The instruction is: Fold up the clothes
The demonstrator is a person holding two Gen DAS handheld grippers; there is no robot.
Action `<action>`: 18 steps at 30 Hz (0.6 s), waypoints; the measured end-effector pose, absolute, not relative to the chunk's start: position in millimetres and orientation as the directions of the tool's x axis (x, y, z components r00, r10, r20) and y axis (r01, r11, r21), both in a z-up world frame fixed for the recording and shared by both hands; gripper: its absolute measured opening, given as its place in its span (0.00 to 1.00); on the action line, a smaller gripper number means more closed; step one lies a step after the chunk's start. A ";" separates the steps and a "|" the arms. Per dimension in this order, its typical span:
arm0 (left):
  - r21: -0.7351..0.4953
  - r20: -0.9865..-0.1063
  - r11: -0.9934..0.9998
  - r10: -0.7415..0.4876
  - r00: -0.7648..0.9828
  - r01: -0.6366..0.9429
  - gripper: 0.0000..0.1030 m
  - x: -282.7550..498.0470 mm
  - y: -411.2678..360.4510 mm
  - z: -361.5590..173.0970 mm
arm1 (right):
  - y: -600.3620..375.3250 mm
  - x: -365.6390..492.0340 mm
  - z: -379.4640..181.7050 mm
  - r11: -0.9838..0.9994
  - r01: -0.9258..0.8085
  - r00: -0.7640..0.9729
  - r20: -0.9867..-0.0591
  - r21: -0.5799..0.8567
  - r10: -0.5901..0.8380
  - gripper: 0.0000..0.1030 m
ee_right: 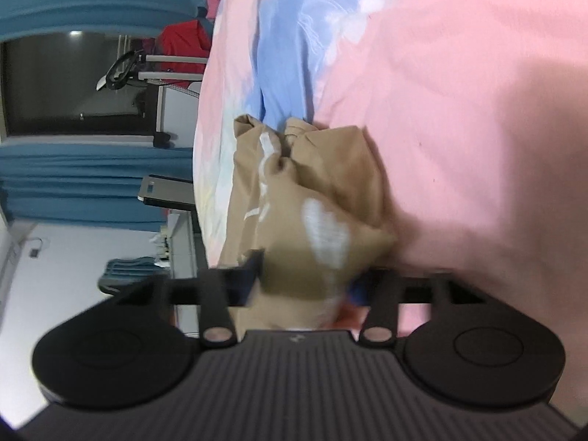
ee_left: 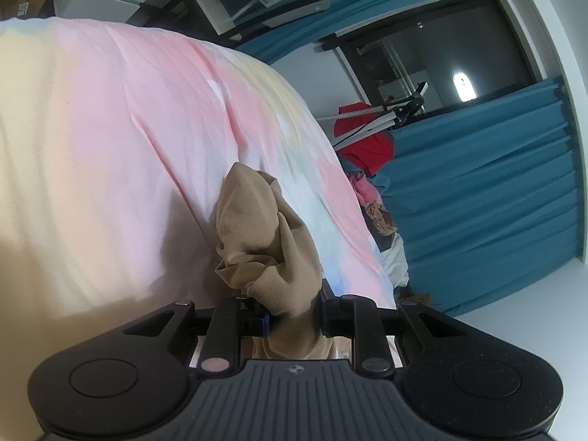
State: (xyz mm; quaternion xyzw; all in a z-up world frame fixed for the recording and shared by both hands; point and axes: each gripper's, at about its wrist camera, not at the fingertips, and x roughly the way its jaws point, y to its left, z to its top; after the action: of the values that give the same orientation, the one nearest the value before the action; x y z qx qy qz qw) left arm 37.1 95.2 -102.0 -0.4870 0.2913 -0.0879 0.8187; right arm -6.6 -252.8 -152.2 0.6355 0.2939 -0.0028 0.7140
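Left gripper (ee_left: 294,318) clamped on bunched tan garment (ee_left: 264,228), over pastel bedsheet (ee_left: 110,128). Right gripper (ee_right: 303,283) narrowed around same garment (ee_right: 312,191); blurred, contact unclear.

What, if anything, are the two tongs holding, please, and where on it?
Both grip the tan garment: left tongs on a bunched fold, right tongs on bunched cloth near a white print.

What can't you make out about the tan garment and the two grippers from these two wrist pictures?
- Tan garment: its type and full shape, bunched in both wrist views, lower part hidden behind each gripper's body.
- White print: unreadable, creased and blurred, right wrist view.
- Right gripper: pad contact smeared by motion blur; cloth fills the gap.
- Left gripper: shut on cloth; the pads are covered.
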 end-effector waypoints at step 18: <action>-0.891 -0.342 0.454 -0.697 0.630 0.019 0.23 202.9 -121.6 16.9 | -441.1 28.5 -7.0 0.216 0.281 0.955 -0.295 0.935 0.036 0.28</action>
State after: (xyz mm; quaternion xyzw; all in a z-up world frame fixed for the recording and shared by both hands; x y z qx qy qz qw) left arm 202.9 -121.6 16.9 -0.4681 0.3624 -0.2320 0.7719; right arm 28.5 -441.1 -7.0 0.6210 0.1273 -0.0796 0.7693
